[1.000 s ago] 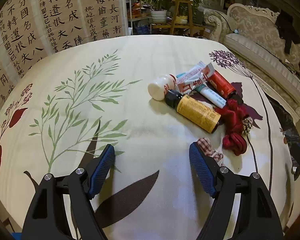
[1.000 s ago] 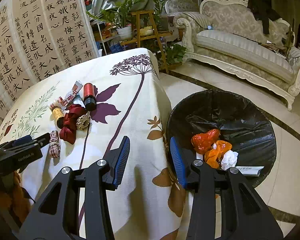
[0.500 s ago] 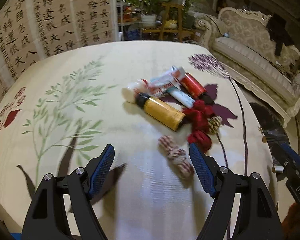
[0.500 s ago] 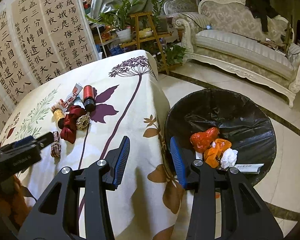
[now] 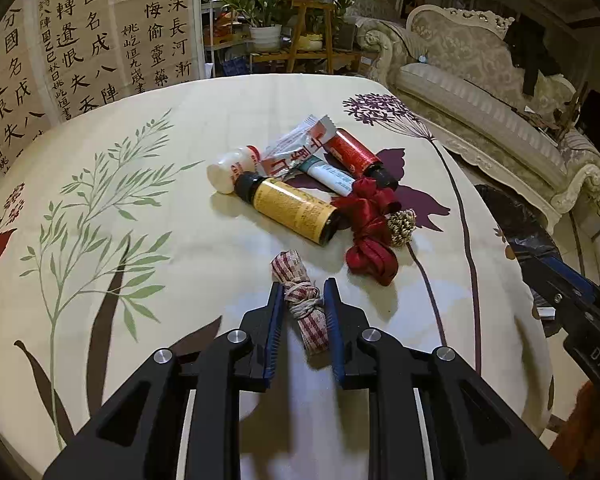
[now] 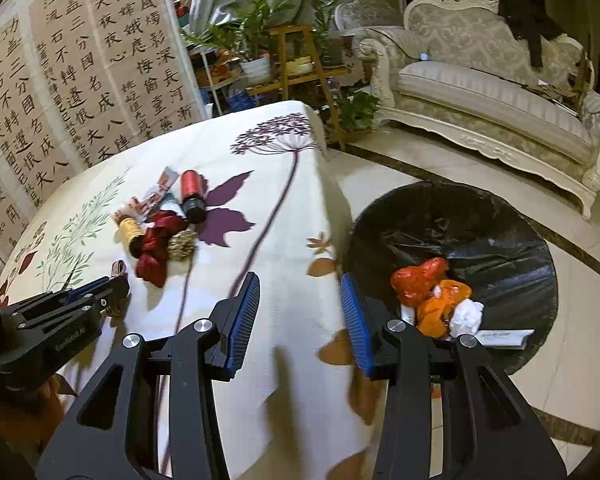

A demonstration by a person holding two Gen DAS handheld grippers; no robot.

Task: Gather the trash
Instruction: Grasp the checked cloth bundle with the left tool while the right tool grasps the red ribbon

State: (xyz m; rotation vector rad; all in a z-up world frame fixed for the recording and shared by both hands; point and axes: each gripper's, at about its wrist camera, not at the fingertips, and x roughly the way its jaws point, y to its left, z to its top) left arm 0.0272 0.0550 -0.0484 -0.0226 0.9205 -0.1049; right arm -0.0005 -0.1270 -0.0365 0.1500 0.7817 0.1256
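A red-and-white checked ribbon bundle (image 5: 290, 268) tied with string lies on the floral tablecloth (image 5: 140, 264). My left gripper (image 5: 303, 285) is closing on it, and both blue pads press its sides. Just beyond lie a yellow-labelled bottle (image 5: 292, 208), a white bottle (image 5: 230, 168), a red bottle (image 5: 352, 152), a snack wrapper (image 5: 296, 148), a small tube (image 5: 332, 176), a red ribbon (image 5: 370, 236) and a gold tuft (image 5: 402, 224). My right gripper (image 6: 300, 280) hangs open and holds nothing, over the table's edge beside the black-lined trash bin (image 6: 480, 216).
The bin holds orange and red bags (image 6: 428, 284) and white paper. A cream sofa (image 6: 480, 92) stands behind it, a calligraphy screen (image 6: 80, 80) and a plant stand (image 6: 292, 60) beyond the table. The table's right edge drops to a tiled floor (image 6: 572, 344).
My left gripper moved over the checked bundle, then its jaws came together from wide apart onto it. The right gripper has stayed where it was.
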